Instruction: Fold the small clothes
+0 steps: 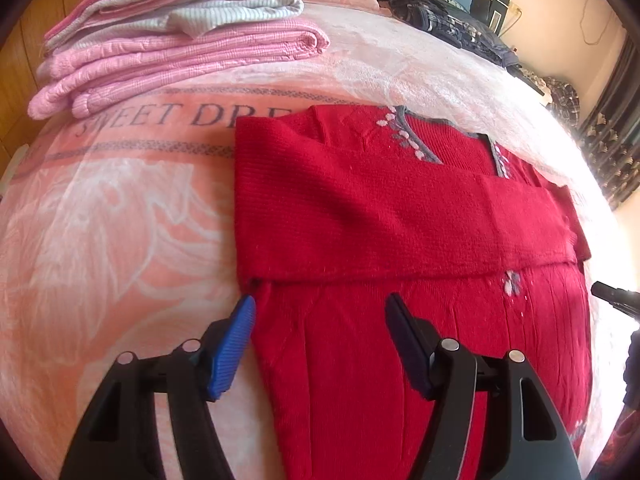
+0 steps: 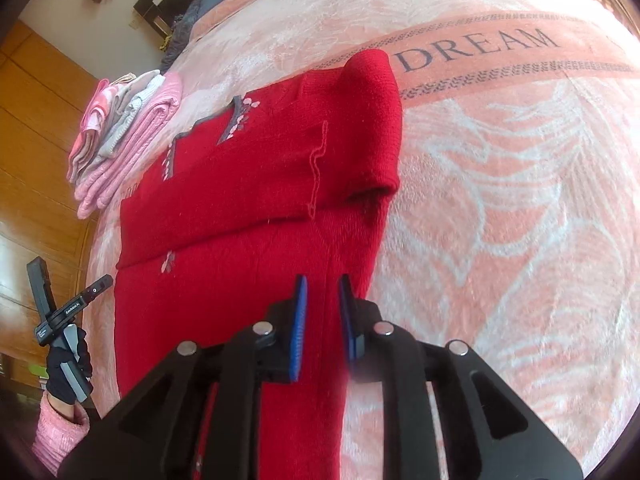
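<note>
A: Progress note. At far left of the left wrist view, a stack of folded clothes [image 1: 176,40] sits on the pink blanket [image 1: 100,208], so several pieces look finished. Right of it lies the red knit sweater [image 1: 400,216], flat, with both sleeves crossed over the chest. I'd call that the first stage done.

B: And what's left?

A: By my reading, the long body below the sleeves remains unfolded; the hem end has to come up toward the collar, then the piece joins the stack.

B: Tool positions, left first?

A: Left gripper [image 1: 320,344] has its pads spread wide, gripping nothing. It straddles the sweater's left side: blue pad off the fabric over the blanket, the other pad above the red body, just below the folded sleeve.

B: Right one?

A: Right gripper [image 2: 323,320] sits over the sweater's right edge strip, jaws narrow with a visible gap and red fabric showing between them. Whether the cloth is pinched or merely beneath, I cannot tell. A gloved hand [image 2: 68,368] holds the other tool at far left of that view.
</note>
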The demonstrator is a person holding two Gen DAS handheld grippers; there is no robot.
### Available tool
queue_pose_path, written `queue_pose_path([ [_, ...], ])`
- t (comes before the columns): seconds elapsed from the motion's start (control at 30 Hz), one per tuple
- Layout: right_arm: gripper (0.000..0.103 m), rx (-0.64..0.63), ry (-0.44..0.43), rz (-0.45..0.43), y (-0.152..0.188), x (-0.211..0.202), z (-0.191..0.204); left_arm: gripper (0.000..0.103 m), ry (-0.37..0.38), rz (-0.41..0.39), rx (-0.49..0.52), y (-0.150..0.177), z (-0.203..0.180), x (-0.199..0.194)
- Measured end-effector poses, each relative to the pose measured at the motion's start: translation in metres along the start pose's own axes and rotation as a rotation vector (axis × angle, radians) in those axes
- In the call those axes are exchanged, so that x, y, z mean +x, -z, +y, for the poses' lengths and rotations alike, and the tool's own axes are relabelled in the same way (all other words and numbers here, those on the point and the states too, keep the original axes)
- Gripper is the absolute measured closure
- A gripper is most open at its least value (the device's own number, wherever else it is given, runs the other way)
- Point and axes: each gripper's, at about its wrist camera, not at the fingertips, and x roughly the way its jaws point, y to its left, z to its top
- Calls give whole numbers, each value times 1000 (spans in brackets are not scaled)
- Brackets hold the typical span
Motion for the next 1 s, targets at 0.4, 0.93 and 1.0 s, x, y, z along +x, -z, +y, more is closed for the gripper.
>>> queue_pose_path([
  [0.4,68,-86,52,110,143,-54,21,31,93,250,-61,147,30,-56],
  [0.93,60,-67,61,189,225,-71,31,31,181,273,-113,225,9,-85],
  [1.0,59,-71,63,198,230,-70,31,31,180,268,-120,229,12,-88],
])
